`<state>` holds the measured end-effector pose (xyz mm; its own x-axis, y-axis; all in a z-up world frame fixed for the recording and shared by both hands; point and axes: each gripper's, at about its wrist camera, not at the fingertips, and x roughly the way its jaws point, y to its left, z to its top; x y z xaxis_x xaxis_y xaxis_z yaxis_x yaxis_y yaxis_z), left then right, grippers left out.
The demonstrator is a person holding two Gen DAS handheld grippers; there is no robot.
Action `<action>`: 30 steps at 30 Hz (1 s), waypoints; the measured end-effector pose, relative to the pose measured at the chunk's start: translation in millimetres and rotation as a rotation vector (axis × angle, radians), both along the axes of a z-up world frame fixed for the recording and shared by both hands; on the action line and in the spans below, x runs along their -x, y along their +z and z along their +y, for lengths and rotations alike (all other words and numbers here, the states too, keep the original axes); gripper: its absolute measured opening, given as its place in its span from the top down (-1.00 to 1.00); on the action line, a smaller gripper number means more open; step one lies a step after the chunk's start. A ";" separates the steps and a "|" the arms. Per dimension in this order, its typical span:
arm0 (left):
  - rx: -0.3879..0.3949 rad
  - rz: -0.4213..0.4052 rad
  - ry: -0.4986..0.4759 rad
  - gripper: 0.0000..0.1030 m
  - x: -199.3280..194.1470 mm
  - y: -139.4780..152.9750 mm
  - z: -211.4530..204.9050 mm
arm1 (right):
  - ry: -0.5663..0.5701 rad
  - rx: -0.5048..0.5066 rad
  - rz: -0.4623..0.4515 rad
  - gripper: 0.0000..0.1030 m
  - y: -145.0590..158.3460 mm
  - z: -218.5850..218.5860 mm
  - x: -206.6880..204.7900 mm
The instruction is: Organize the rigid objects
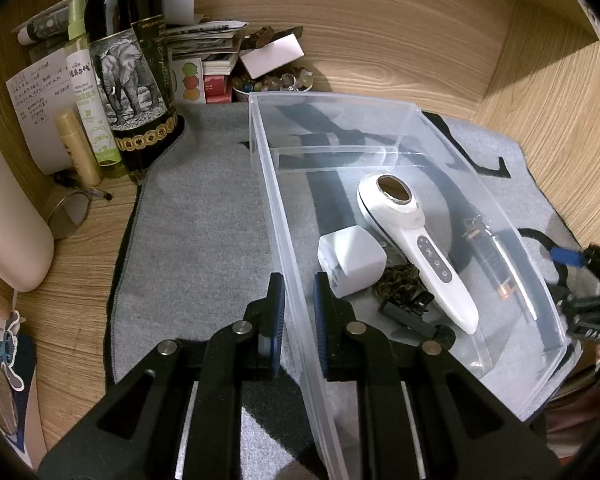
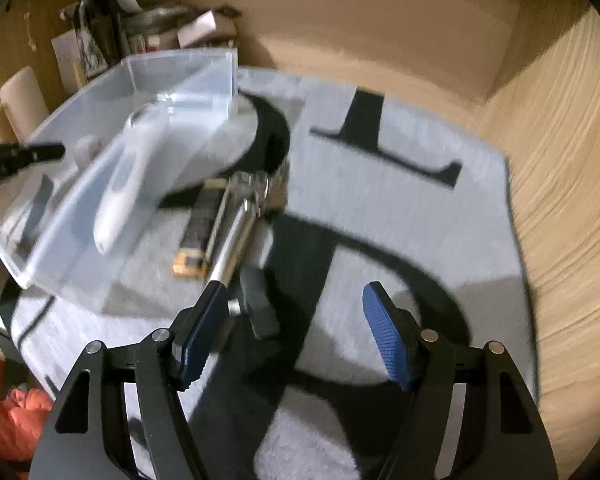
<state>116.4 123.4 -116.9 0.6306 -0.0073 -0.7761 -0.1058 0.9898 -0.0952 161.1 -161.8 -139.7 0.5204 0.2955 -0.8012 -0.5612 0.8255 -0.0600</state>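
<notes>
A home desk nook: wine bottle point(image 1: 130, 68), toiletry sprays point(image 1: 94, 112), handwritten notes point(image 1: 40, 92), wood-grain walls point(image 1: 380, 40).

One clear bin point(image 1: 400, 120) sitting mid-frame, holding one white handheld device point(image 1: 416, 236), one white cube charger point(image 1: 350, 264), one black clip point(image 1: 412, 314). One metal tool point(image 2: 236, 224) lying beside bin. Upper left: one wine bottle point(image 1: 128, 60), two spray bottles point(image 1: 90, 104).

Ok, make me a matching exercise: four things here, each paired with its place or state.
Things:
1. white handheld device
2. wine bottle
3. left gripper
4. right gripper

Places or states:
A. open above the grey mat
B. closed on the clear bin wall
C. standing upright, left of the bin
D. lying inside the bin

Pairs: 1-D, 2-C, 3-B, 4-A
</notes>
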 end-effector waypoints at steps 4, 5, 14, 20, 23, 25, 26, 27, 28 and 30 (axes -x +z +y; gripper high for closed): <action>0.001 0.005 0.000 0.73 0.2 -0.1 -0.1 | 0.000 -0.002 0.036 -0.29 -15.6 0.2 -1.4; 0.001 0.007 0.000 0.73 0.3 -0.4 -0.1 | -0.004 -0.021 0.036 -0.25 -15.7 -0.6 -2.6; 0.001 0.010 -0.001 0.73 0.8 -1.1 0.7 | 0.048 -0.047 0.035 0.53 -14.4 6.8 -4.9; 0.001 0.010 0.000 0.73 0.9 -1.2 0.4 | 0.028 -0.062 0.019 0.53 -6.6 5.6 -11.3; 0.000 0.010 -0.001 0.73 1.0 -1.2 0.3 | 0.027 -0.083 -0.008 0.53 3.2 6.5 -12.9; 0.002 0.009 0.000 0.73 0.9 -1.2 0.5 | 0.028 -0.096 -0.029 0.53 11.5 8.0 -12.2; 0.003 0.010 0.000 0.73 0.9 -1.2 0.4 | 0.031 -0.107 -0.042 0.53 17.1 9.5 -12.3; 0.004 0.009 0.000 0.73 0.7 -1.4 0.8 | 0.035 -0.114 -0.054 0.53 21.3 10.8 -12.5; 0.005 0.009 0.000 0.73 0.6 -1.4 1.0 | 0.038 -0.120 -0.068 0.53 25.8 12.5 -12.6; 0.006 0.009 0.001 0.73 0.4 -1.4 1.3 | 0.047 -0.137 -0.092 0.53 34.8 17.0 -13.1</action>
<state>116.0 124.6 -118.3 0.6234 -0.0109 -0.7818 -0.1078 0.9892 -0.0997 174.2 -144.9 -105.0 0.5725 0.4247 -0.7014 -0.5967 0.8025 -0.0011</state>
